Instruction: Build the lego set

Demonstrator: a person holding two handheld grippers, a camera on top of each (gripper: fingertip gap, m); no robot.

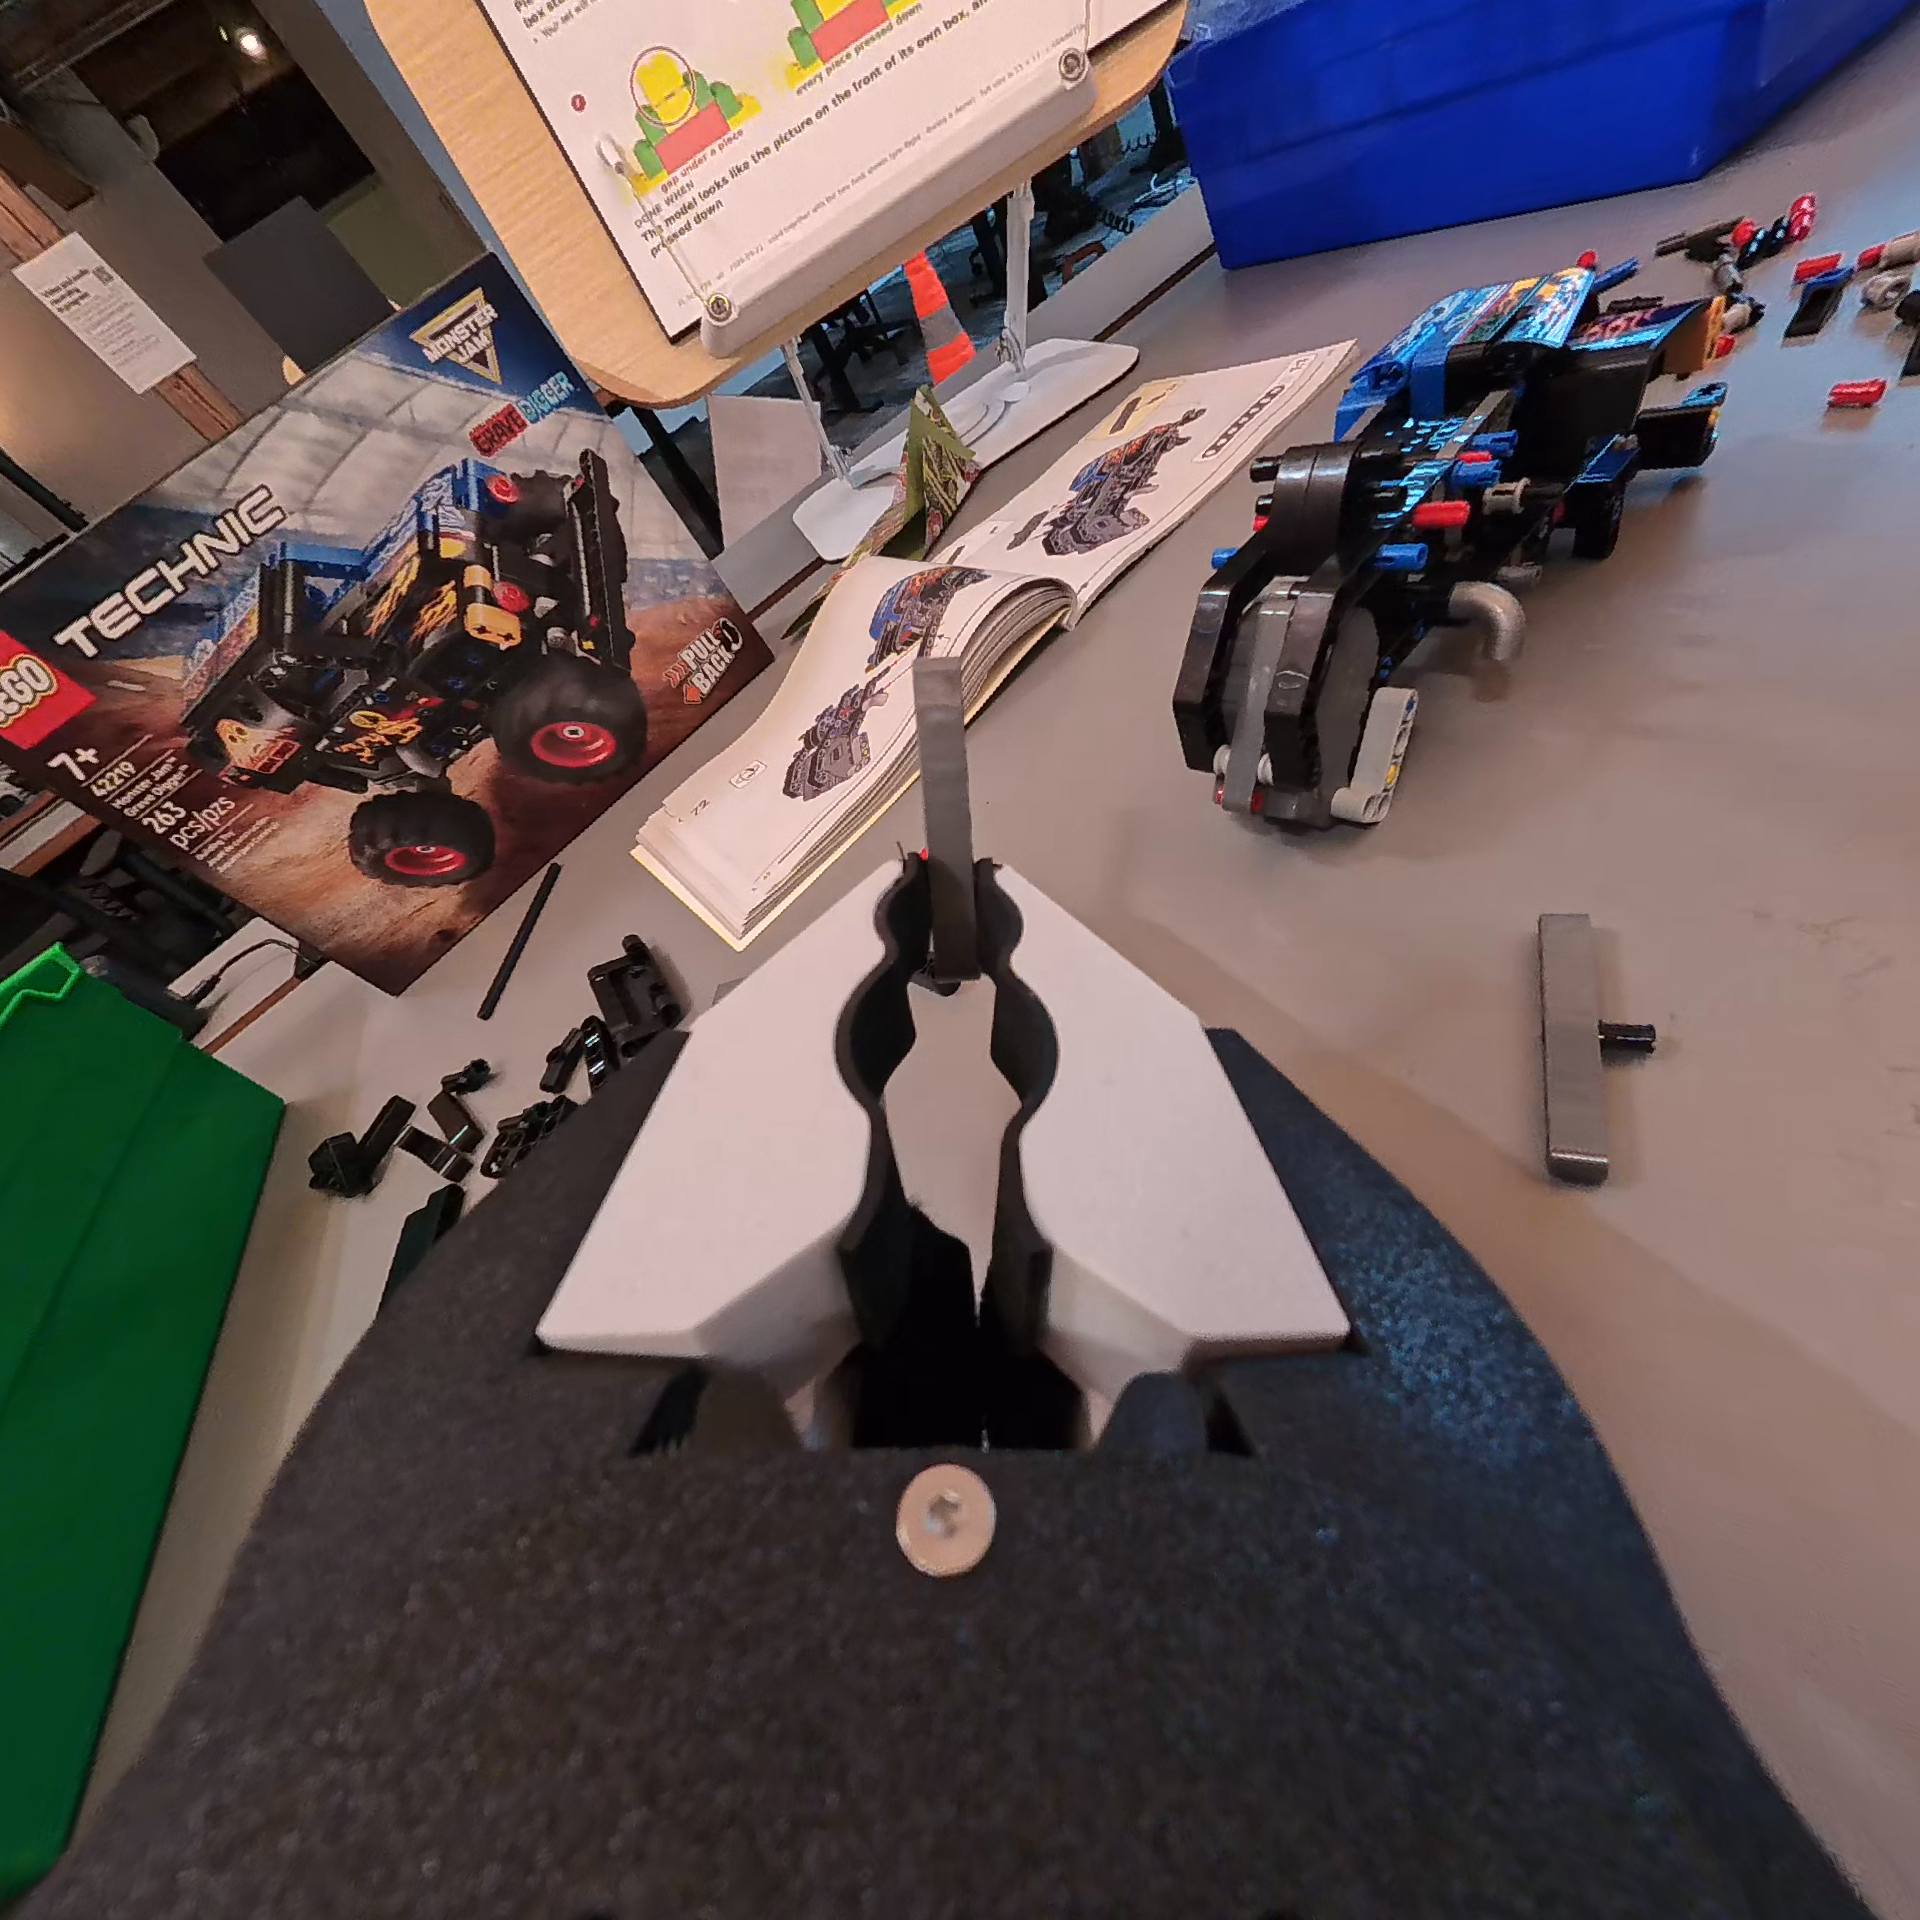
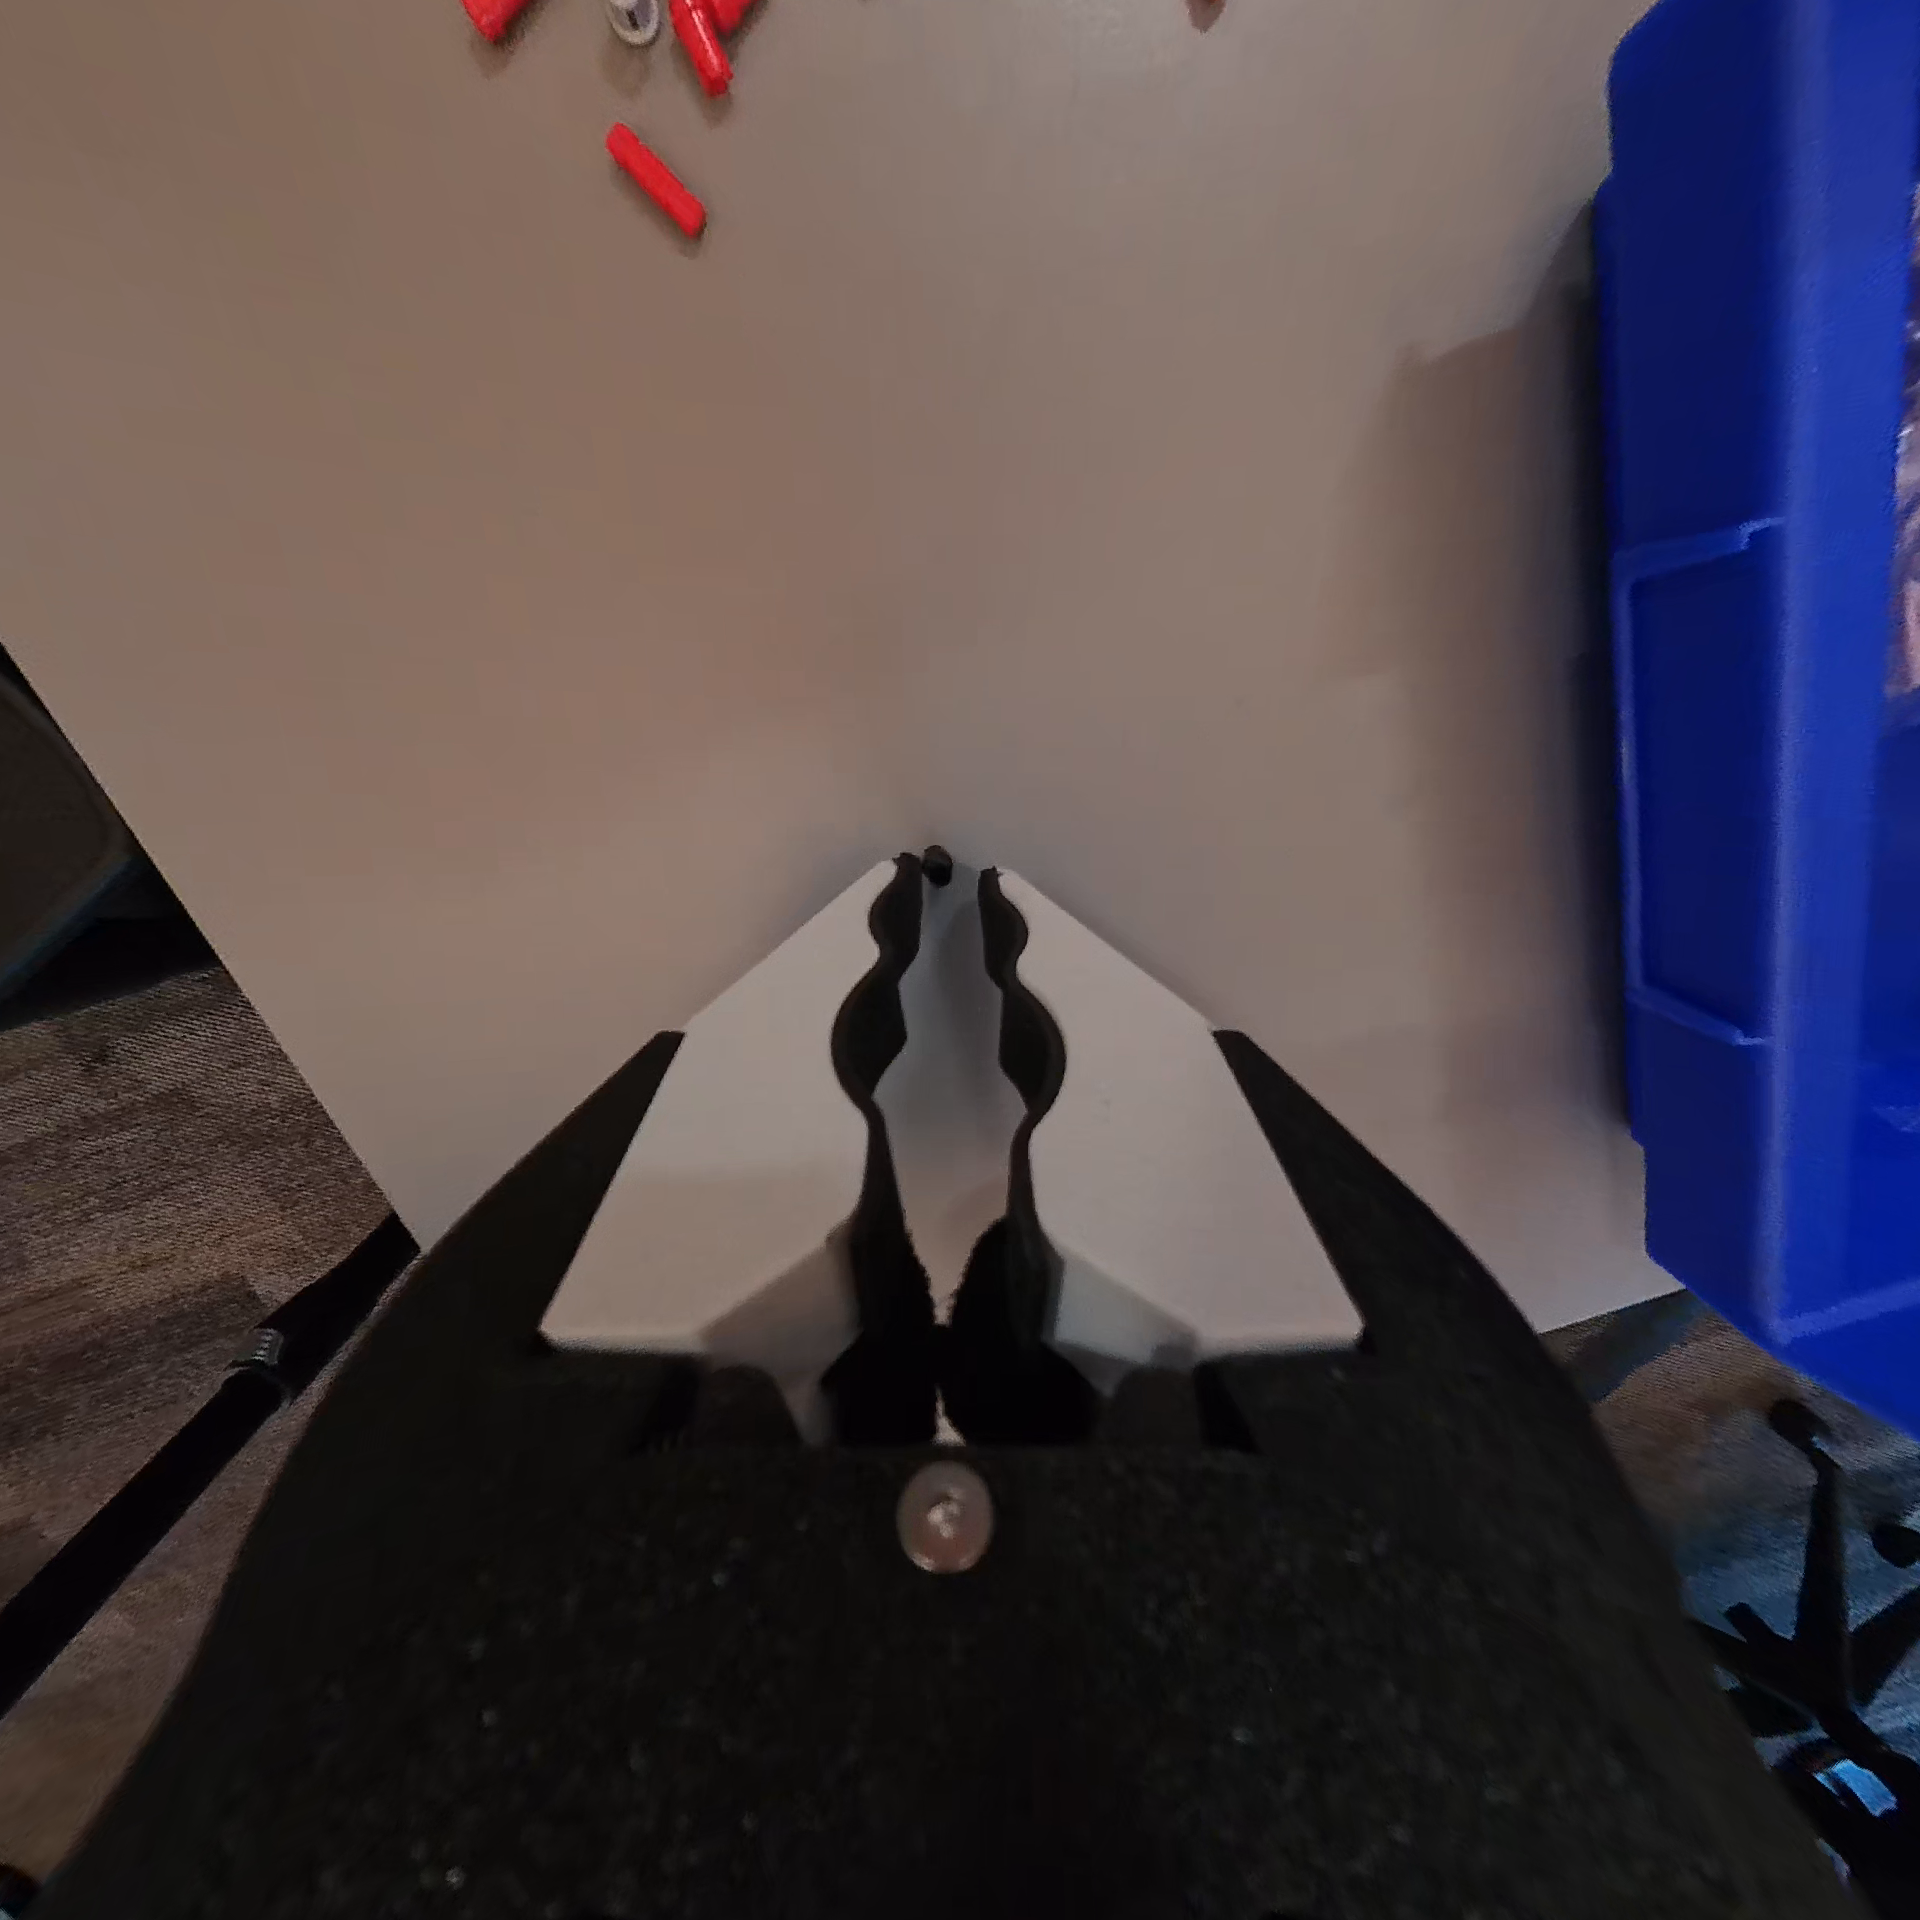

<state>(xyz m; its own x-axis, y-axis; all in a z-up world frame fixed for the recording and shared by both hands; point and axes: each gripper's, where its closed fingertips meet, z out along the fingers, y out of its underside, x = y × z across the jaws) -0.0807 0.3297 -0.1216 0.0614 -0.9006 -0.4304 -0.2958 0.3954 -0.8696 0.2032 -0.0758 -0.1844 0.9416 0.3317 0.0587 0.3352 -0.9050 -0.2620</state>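
My left gripper [image 1: 948,868] is shut on a grey beam [image 1: 943,769] and holds it upright above the grey table [image 1: 1247,935]. A second grey beam [image 1: 1574,1049] with a black pin in its side lies on the table to the right. The partly built blue and black truck [image 1: 1455,540] lies farther back on the right. My right gripper [image 2: 940,868] is nearly closed over the table, with a small black pin [image 2: 937,860] at its tips. Most of the pin is hidden.
The open instruction booklet [image 1: 935,665] and the set's box [image 1: 312,644] lie at the back left. Several black pieces [image 1: 520,1101] lie next to a green bin [image 1: 94,1299]. A blue bin [image 2: 1766,727] stands to the right. Red pins [image 2: 655,177] lie ahead.
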